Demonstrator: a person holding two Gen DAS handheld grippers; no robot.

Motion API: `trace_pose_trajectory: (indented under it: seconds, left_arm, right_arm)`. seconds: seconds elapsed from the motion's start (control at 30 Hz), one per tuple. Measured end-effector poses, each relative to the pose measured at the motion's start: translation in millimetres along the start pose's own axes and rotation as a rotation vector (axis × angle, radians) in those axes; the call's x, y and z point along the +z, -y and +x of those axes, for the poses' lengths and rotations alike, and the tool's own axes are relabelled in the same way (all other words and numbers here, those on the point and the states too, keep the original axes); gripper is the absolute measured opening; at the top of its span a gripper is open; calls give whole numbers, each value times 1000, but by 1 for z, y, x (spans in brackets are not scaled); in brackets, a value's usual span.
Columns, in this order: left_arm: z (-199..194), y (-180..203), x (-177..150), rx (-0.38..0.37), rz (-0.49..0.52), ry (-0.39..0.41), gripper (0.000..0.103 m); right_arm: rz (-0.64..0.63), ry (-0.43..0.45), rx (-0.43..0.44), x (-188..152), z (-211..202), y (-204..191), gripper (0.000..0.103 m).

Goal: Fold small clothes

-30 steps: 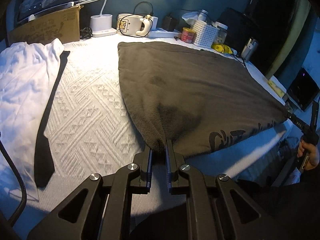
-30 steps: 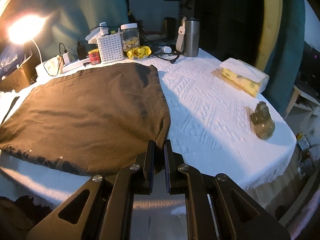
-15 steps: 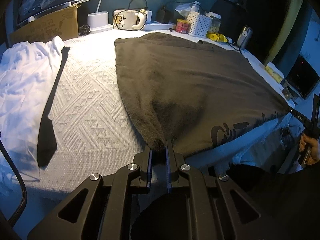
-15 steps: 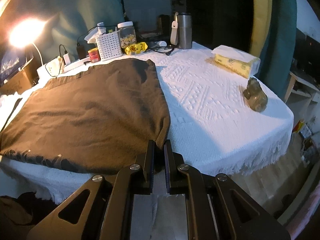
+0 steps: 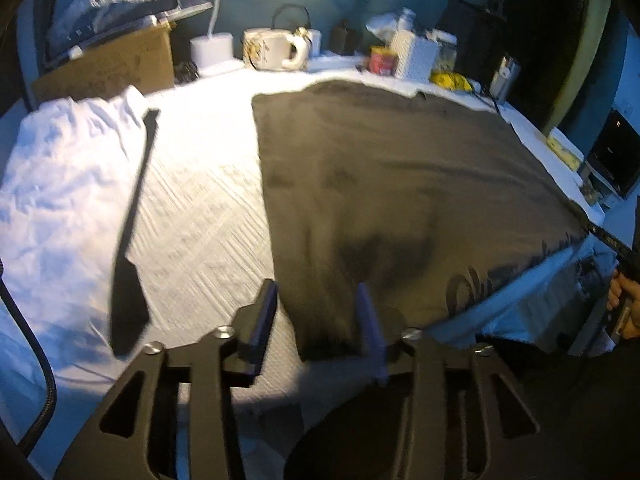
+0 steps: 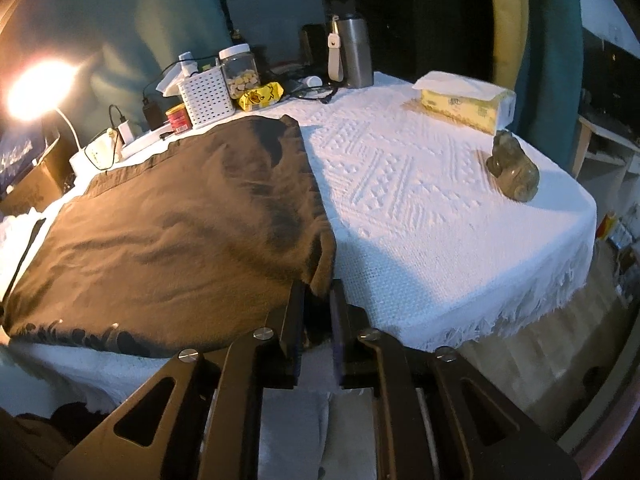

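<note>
Brown garment [image 5: 384, 184] spread flat on white tablecloth [image 5: 208, 216], near edge hanging off table. Left gripper [image 5: 316, 312] jaws wide apart, straddling garment's near-left corner, not pinching. Right gripper [image 6: 316, 300] jaws narrow, clamped on near-right corner. White cloth [image 5: 60, 184] and black tie [image 5: 130, 240] left of garment. Left view blurred.

Dark brown T-shirt [image 6: 168, 240] spread flat mid-table on white woven tablecloth [image 6: 420, 208]. White perforated plastic basket [image 6: 206, 96] behind shirt's far edge, steel tumbler [image 6: 356, 54] further right. Yellow tissue box [image 6: 464, 100] right of shirt. Crumpled white garment [image 5: 60, 184] and black necktie [image 5: 132, 236] left of shirt.
</note>
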State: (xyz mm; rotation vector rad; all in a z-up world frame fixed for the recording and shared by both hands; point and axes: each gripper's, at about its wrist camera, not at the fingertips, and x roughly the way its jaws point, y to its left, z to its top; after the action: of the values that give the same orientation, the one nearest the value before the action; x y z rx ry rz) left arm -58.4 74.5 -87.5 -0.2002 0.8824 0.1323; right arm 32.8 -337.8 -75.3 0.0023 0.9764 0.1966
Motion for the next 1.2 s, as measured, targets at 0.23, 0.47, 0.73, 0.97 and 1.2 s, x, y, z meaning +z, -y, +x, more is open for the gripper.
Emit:
trace_pose_trajectory:
  seconds: [0.23, 0.47, 0.73, 0.97, 1.2]
  left_arm:
    - [6, -5, 26, 26, -30, 71, 52]
    - [20, 2, 44, -16, -45, 91, 52]
    - [37, 0, 50, -49, -54, 69, 52]
    - [43, -13, 54, -48, -85, 69, 52]
    - [51, -19, 56, -46, -97, 50, 52]
  right_arm:
    - [53, -9, 13, 3, -11, 4, 55]
    - [95, -46, 22, -3, -20, -3, 55]
    - [209, -77, 87, -15, -12, -9, 55]
    - [259, -56, 117, -7, -1, -15, 56]
    - [260, -25, 125, 8, 19, -25, 58]
